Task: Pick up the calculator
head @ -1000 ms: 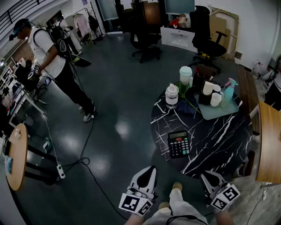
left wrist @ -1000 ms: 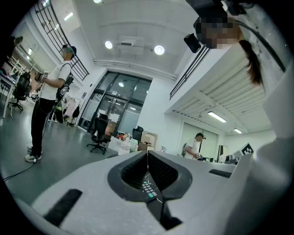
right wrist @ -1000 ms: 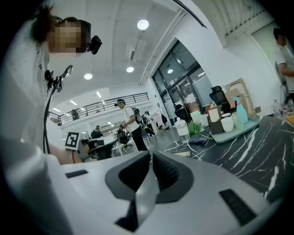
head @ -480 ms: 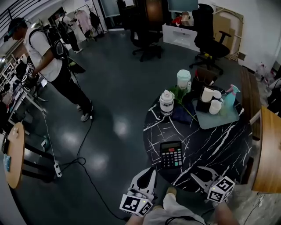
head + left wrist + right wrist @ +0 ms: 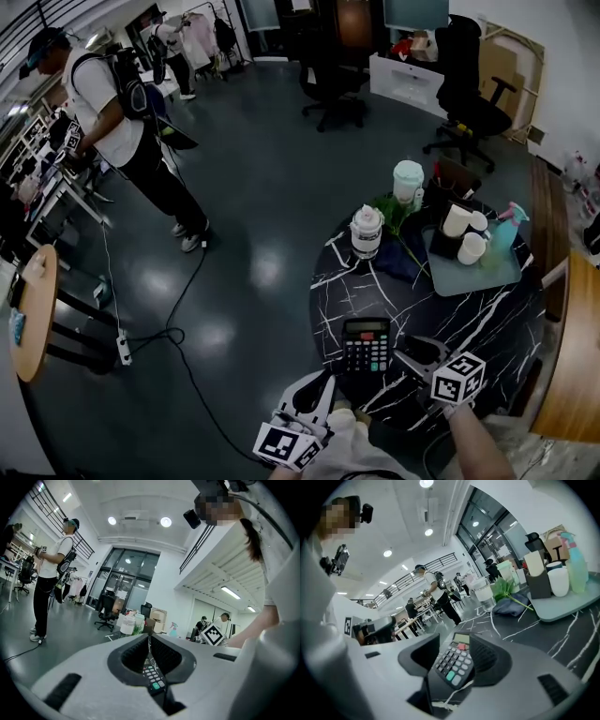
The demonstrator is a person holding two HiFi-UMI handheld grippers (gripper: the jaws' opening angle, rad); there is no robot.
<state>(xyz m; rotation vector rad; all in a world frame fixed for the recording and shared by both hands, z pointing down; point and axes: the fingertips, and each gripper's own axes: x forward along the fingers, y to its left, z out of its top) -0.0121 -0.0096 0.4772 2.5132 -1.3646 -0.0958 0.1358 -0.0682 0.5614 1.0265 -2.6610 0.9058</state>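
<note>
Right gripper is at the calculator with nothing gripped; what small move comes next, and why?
Probably ease the right gripper forward until its jaws flank the calculator. Its jaws are opening with the calculator showing between them, untouched, flat on the table near its edge.

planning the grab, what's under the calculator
The calculator lies flat on the black marbled table, close to its edge. The surface directly beneath is covered, so anything thin under it cannot be seen.

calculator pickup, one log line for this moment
calculator flat on table | right gripper jaws opening, calculator between, ungripped | left gripper shut
</note>
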